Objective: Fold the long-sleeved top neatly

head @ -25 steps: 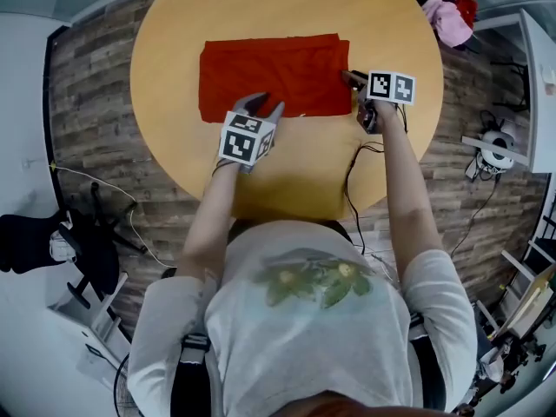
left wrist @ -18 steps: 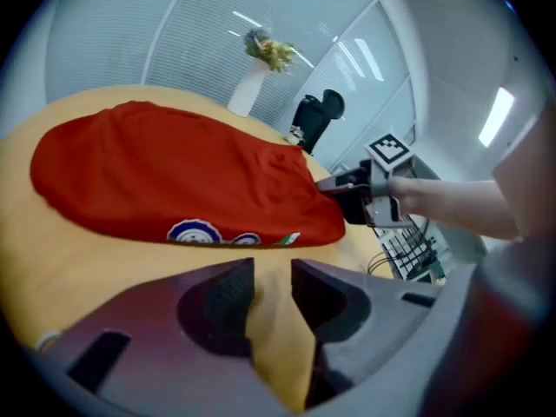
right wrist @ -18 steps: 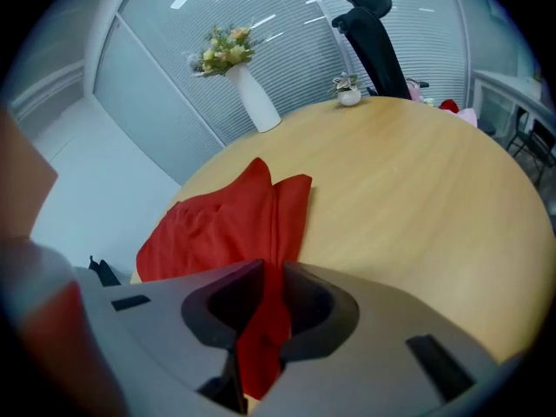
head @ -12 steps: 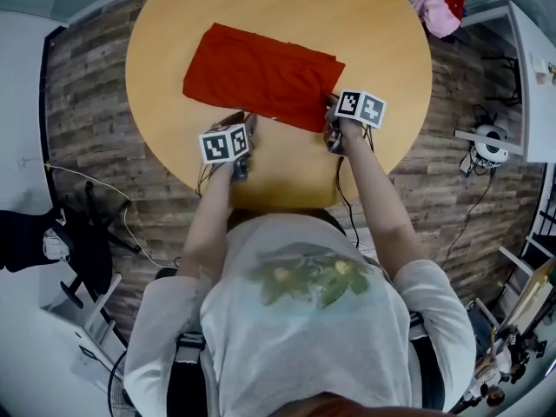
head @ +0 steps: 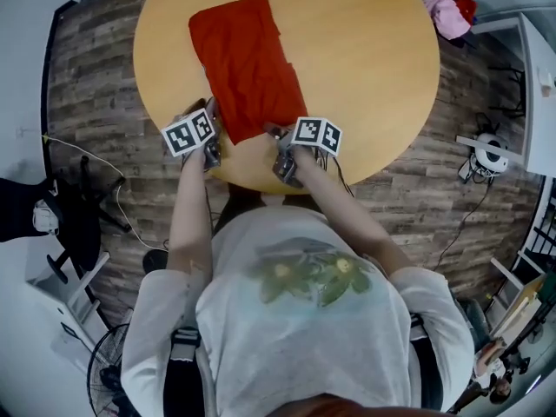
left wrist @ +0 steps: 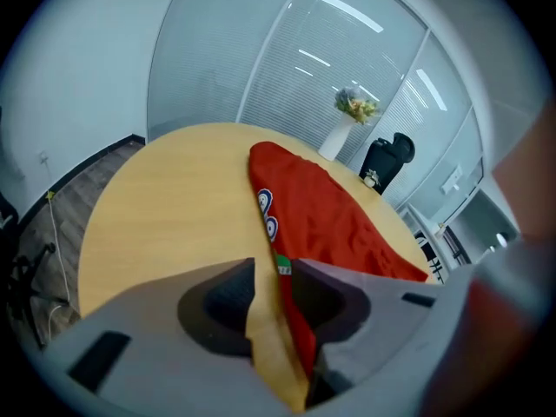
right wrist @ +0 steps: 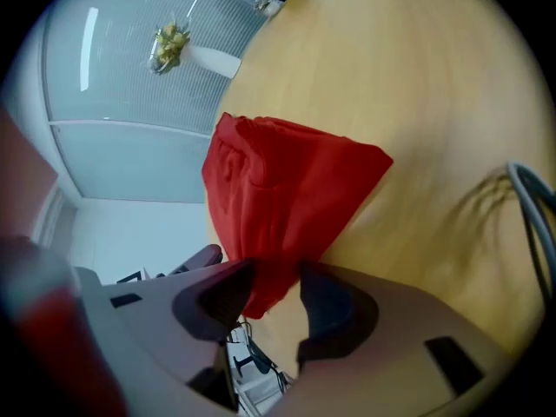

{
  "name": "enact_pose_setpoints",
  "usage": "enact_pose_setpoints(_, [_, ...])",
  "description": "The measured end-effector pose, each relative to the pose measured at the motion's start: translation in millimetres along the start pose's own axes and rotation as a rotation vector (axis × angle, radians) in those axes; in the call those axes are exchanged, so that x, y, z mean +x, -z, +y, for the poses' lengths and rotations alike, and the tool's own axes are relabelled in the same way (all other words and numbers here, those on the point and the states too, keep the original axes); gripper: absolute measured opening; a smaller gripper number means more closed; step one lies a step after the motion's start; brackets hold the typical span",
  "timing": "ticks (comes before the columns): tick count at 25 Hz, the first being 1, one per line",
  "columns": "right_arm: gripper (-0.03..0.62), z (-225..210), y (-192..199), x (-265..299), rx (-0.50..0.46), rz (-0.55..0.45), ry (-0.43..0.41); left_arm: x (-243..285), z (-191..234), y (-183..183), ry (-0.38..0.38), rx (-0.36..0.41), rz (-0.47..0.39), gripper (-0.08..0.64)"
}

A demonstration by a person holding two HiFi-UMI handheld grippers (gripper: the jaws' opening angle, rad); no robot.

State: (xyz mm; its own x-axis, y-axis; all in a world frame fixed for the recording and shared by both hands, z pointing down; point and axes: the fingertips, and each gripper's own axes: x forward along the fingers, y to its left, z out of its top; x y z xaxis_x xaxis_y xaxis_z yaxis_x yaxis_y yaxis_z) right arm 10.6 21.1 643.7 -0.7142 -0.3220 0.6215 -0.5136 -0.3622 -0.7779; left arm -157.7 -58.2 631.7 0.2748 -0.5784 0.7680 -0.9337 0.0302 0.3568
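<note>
The red long-sleeved top [head: 243, 55] lies folded into a long strip on the round wooden table [head: 365, 50], running away from me. Its near end reaches the table's front edge. My left gripper [head: 212, 118] is at the near left corner, and in the left gripper view its jaws [left wrist: 276, 276] are shut on the top's edge [left wrist: 330, 207]. My right gripper [head: 271, 135] is at the near right corner. Its jaws [right wrist: 276, 281] have just been opening, and the red cloth [right wrist: 269, 189] still hangs between them over the table edge.
A vase of flowers [left wrist: 354, 111] stands at the table's far edge. Pink clothing [head: 447, 7] lies beyond the table at the upper right. A cable [right wrist: 530, 224] trails over the near right edge. A fan [head: 109, 376] and a white device [head: 488, 150] stand on the floor.
The top has swung from lying crosswise to lying lengthwise away from me. Both grippers have moved left and toward the near table edge, dragging its corners along.
</note>
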Motion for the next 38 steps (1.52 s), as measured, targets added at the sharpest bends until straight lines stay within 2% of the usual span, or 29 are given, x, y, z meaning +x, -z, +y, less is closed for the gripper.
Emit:
enact_pose_setpoints(3, [0.211, 5.0, 4.4, -11.0, -0.038, 0.030, -0.057, -17.7, -0.3, 19.7, -0.019, 0.013, -0.006, 0.115])
enact_pose_setpoints(6, [0.222, -1.7, -9.3, -38.1, -0.079, 0.024, -0.058, -30.5, -14.2, 46.1, -0.012, 0.056, 0.008, 0.115])
enact_pose_setpoints(10, [0.222, -11.6, -49.1, -73.9, -0.135, -0.110, 0.001, -44.4, -33.4, 79.2, -0.002, 0.144, 0.022, 0.115])
enact_pose_setpoints(13, [0.219, 6.9, -83.1, -78.8, -0.273, -0.206, 0.016, -49.3, -42.3, 91.3, 0.006, 0.178, 0.023, 0.115])
enact_pose_setpoints(15, [0.220, 18.5, -97.1, -67.2, -0.393, -0.204, 0.040, -50.2, -45.9, 94.1, 0.007, 0.192, 0.022, 0.115])
enact_pose_setpoints(16, [0.219, 16.8, -100.2, -58.6, -0.455, -0.177, 0.082, -50.2, -47.1, 95.2, 0.005, 0.203, 0.024, 0.115])
enact_pose_setpoints(17, [0.214, 9.2, -101.2, -51.0, -0.515, -0.138, 0.148, -50.1, -47.7, 96.7, 0.002, 0.217, 0.029, 0.115])
enact_pose_setpoints(18, [0.102, -2.6, -101.4, -46.8, -0.567, -0.101, 0.227, -49.8, -48.1, 99.1, -0.002, 0.233, 0.037, 0.116])
enact_pose_setpoints(19, [0.045, -15.0, -101.6, -46.6, -0.606, -0.077, 0.296, -49.4, -48.4, 102.5, -0.005, 0.249, 0.047, 0.115])
enact_pose_setpoints(20, [0.045, -24.5, -101.7, -48.5, -0.634, -0.067, 0.336, -49.1, -48.3, 106.4, -0.007, 0.266, 0.059, 0.116])
enact_pose_setpoints(23, [0.046, -28.0, -98.6, -54.6, -0.679, -0.058, 0.312, -50.6, -47.5, 114.8, -0.017, 0.346, 0.082, 0.115])
enact_pose_setpoints(25, [0.067, -17.7, -98.0, -62.2, -0.760, -0.055, 0.286, -53.0, -51.9, 115.7, -0.025, 0.437, 0.079, 0.116])
enact_pose_setpoints(26, [0.127, -10.5, -97.5, -67.4, -0.846, -0.058, 0.284, -53.6, -54.7, 115.8, -0.030, 0.494, 0.075, 0.117])
enact_pose_setpoints(27, [0.171, -2.5, -95.8, -72.3, -0.971, -0.063, 0.288, -53.5, -56.9, 116.2, -0.036, 0.556, 0.070, 0.117])
enact_pose_setpoints(30, [0.187, 15.7, -79.8, -79.4, -1.502, -0.044, 0.333, -49.8, -63.2, 119.9, -0.042, 0.755, 0.085, 0.122])
enact_pose_setpoints(32, [0.195, 13.6, -64.8, -76.4, -1.843, 0.037, 0.374, -44.5, -67.7, 124.2, -0.034, 0.888, 0.121, 0.141])
enact_pose_setpoints(33, [0.203, 8.5, -58.0, -73.6, -1.981, 0.098, 0.392, -41.5, -69.6, 126.1, -0.029, 0.951, 0.141, 0.154])
enact_pose_setpoints(36, [0.222, -8.8, -46.6, -65.1, -2.294, 0.274, 0.437, -33.6, -71.9, 129.3, 0.002, 1.109, 0.203, 0.163])
enact_pose_setpoints(38, [0.229, -14.1, -44.1, -60.0, -2.422, 0.343, 0.447, -30.5, -70.8, 130.8, 0.028, 1.201, 0.244, 0.163])
